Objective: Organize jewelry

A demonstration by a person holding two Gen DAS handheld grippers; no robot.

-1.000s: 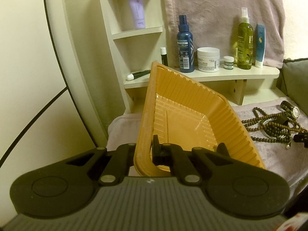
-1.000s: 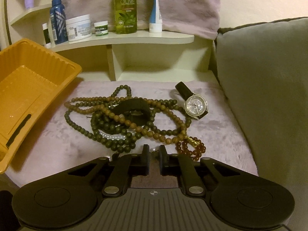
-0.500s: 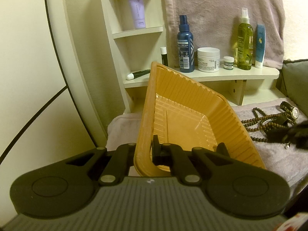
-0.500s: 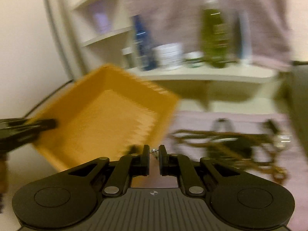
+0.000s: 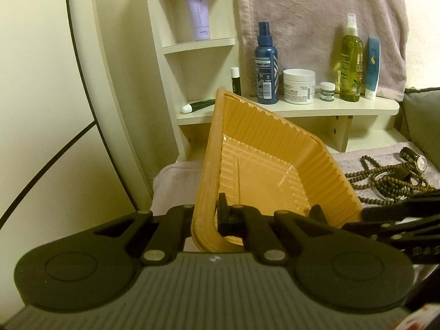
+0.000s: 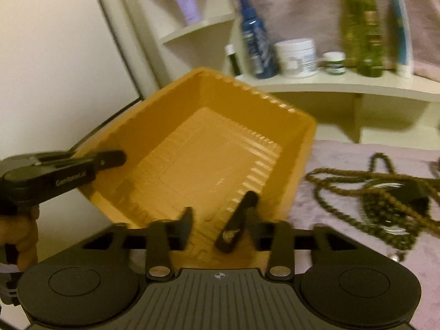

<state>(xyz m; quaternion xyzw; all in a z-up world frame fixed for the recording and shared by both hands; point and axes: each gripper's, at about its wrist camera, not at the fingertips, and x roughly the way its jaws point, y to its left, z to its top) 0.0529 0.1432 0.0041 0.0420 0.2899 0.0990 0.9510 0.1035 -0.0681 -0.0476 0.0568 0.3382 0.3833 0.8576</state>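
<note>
The left gripper (image 5: 217, 214) pinches the tilted orange tray's (image 5: 264, 148) rim, while the right gripper (image 6: 220, 220), its jaws just opening, hovers over it beside the bead necklaces (image 6: 385, 192).

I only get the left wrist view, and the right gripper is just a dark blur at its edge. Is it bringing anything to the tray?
Observer: Yes. A small dark piece with a shiny bit sits between the jaws of the right gripper, over the tray.
Operator: Is it still gripped?
Observer: No. The jaws have just been opening and stand apart, with a clear gap beside the piece.
Operator: What's behind my own gripper?
Observer: A hand holds the left gripper by its handle, at the left edge of the right wrist view.
</note>
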